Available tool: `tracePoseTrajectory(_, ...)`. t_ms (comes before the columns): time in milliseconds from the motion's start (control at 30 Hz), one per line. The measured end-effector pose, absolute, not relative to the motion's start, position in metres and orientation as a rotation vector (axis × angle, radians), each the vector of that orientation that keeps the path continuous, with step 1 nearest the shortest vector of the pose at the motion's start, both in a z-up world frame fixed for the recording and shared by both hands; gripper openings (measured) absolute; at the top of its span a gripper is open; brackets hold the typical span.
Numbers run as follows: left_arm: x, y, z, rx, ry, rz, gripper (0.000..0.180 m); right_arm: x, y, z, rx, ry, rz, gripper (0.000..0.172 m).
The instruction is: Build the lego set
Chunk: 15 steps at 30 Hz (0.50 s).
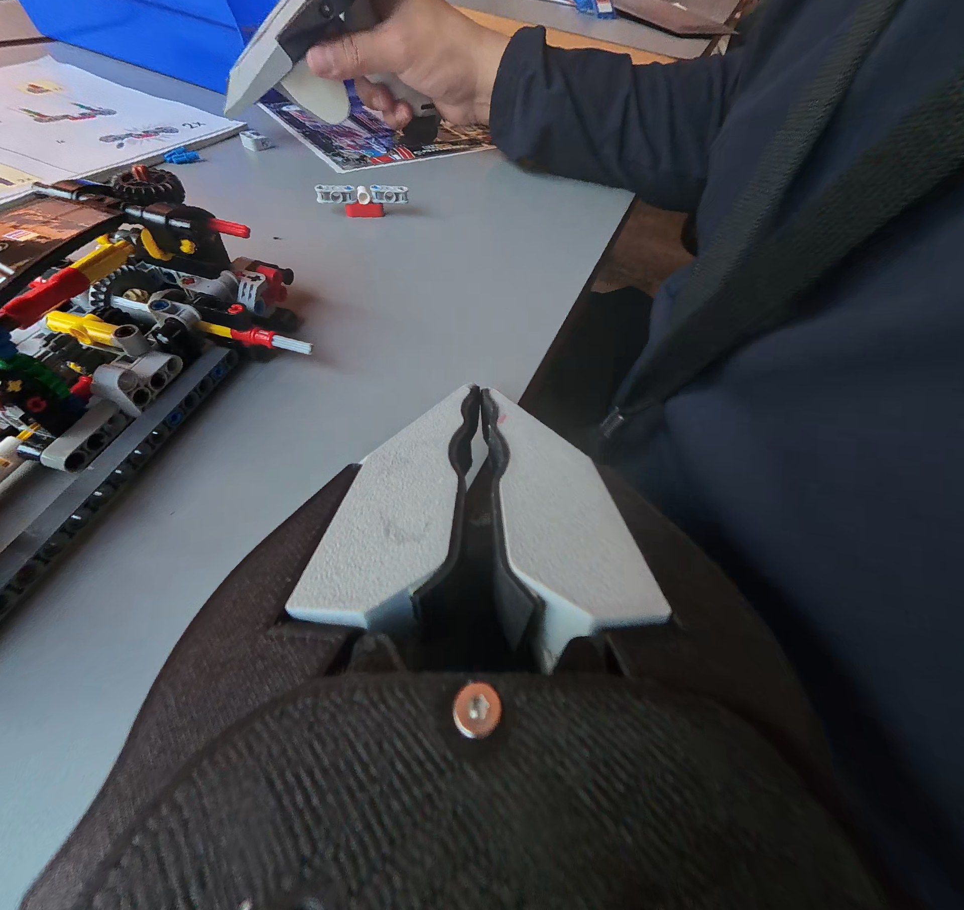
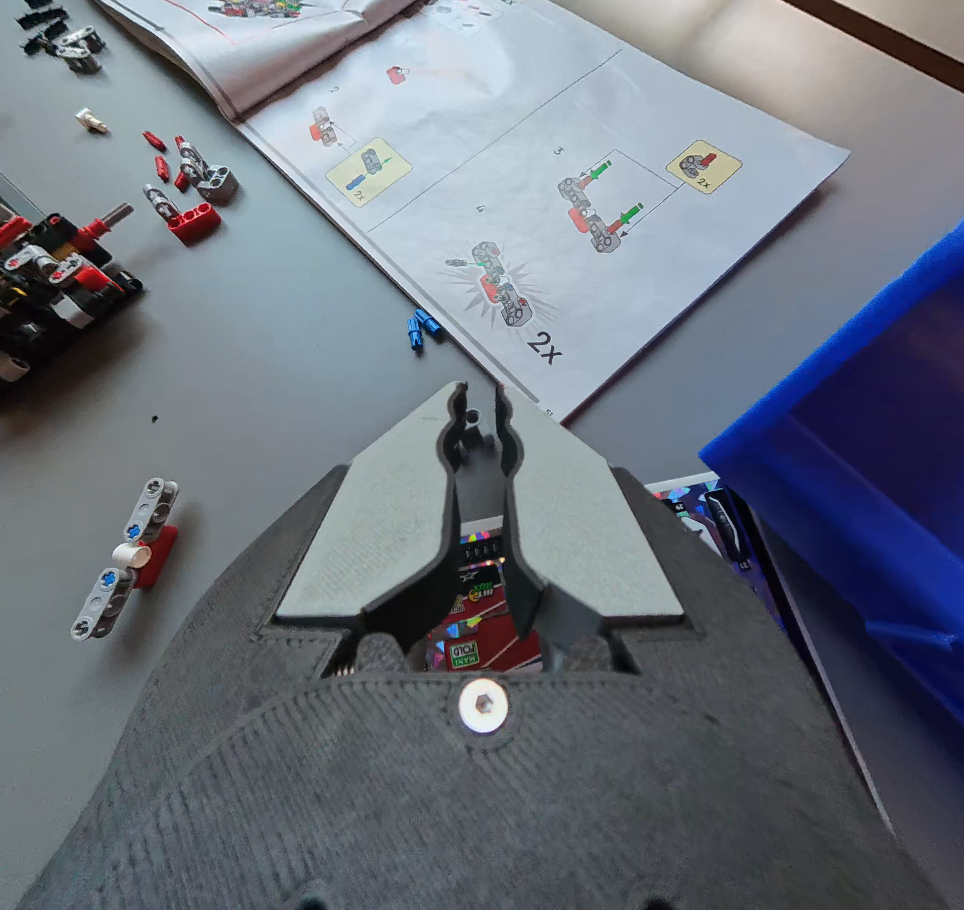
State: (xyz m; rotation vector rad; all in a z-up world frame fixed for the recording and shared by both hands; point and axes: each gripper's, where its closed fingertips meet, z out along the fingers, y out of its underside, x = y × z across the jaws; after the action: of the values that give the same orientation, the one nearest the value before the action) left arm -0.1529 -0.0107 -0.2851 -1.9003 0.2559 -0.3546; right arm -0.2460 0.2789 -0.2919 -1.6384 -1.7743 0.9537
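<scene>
Plastic everywhere: smooth grey counter (image 1: 417,311) covered in studded beams, ribbed axles and toothed gears of a half-built model (image 1: 130,311). My left hand-held gripper (image 1: 480,392) is clenched tight, wavy black pads pressed together on nothing, near the counter edge. My right hand-held gripper (image 2: 480,399) sits slightly parted above a small grey piece (image 2: 472,418) on the counter; can't tell if either pad touches it. Matte paper booklet (image 2: 574,180) lies open ahead, two blue pins (image 2: 421,329) beside it, glossy blue bin (image 2: 860,441) to the right.
</scene>
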Motion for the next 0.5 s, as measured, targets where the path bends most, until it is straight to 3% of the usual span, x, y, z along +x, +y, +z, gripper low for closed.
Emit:
tracePoseTrajectory(200,-0.154,-0.011,-0.284,-1.888,0.237,-0.373,0.0,-0.246,0.27,-0.295,-1.619,-1.825,0.949,0.024)
tracePoseTrajectory(500,-0.155,-0.011,-0.284,-1.893,0.223,-0.374,0.0,-0.243,0.264,-0.301,-1.582,-1.905,0.904,0.022)
